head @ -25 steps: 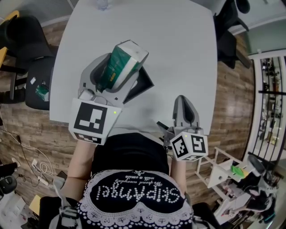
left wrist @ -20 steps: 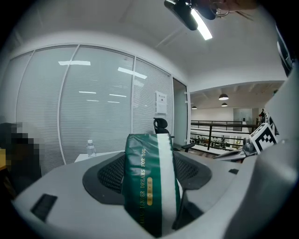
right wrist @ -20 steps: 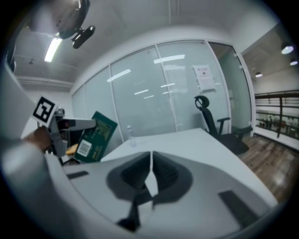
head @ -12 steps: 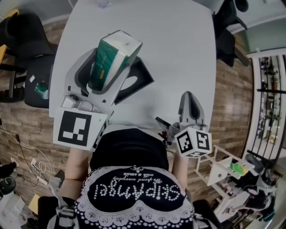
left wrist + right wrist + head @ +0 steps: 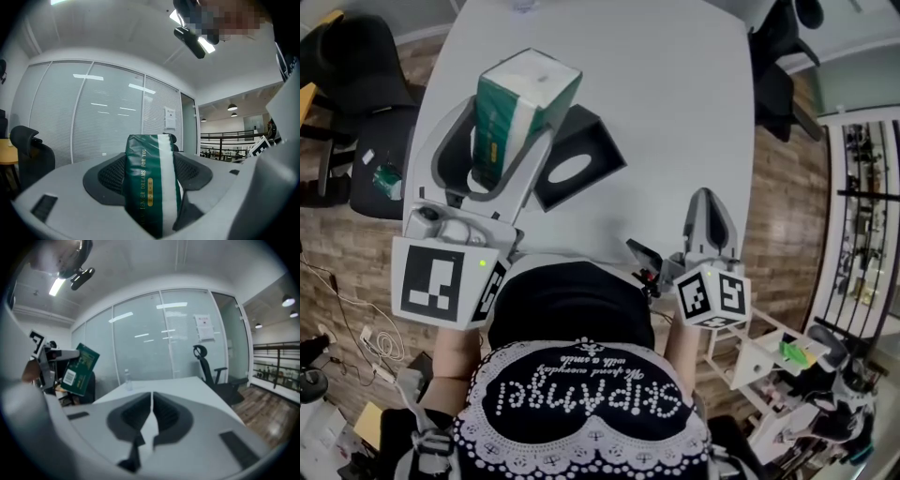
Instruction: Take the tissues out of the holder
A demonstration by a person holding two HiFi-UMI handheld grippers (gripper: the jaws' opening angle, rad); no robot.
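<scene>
My left gripper (image 5: 516, 120) is shut on a green and white tissue pack (image 5: 525, 80) and holds it in the air above the white table (image 5: 675, 103). In the left gripper view the pack (image 5: 152, 183) stands upright between the two dark pads. The black tissue holder (image 5: 600, 145), with an oval opening, lies on the table just right of the pack and apart from it. My right gripper (image 5: 709, 214) is shut with nothing in it, near the table's front edge. The right gripper view shows its pads (image 5: 164, 416) meeting, and the lifted pack (image 5: 79, 369) at the left.
A clear bottle (image 5: 126, 378) stands at the table's far edge. Dark office chairs stand left (image 5: 356, 112) and right (image 5: 778, 84) of the table. A white rack (image 5: 764, 356) is on the wooden floor at lower right.
My left gripper has carried the tissue pack up and to the left, away from the black holder, which now shows in full. The right gripper has hardly moved.
</scene>
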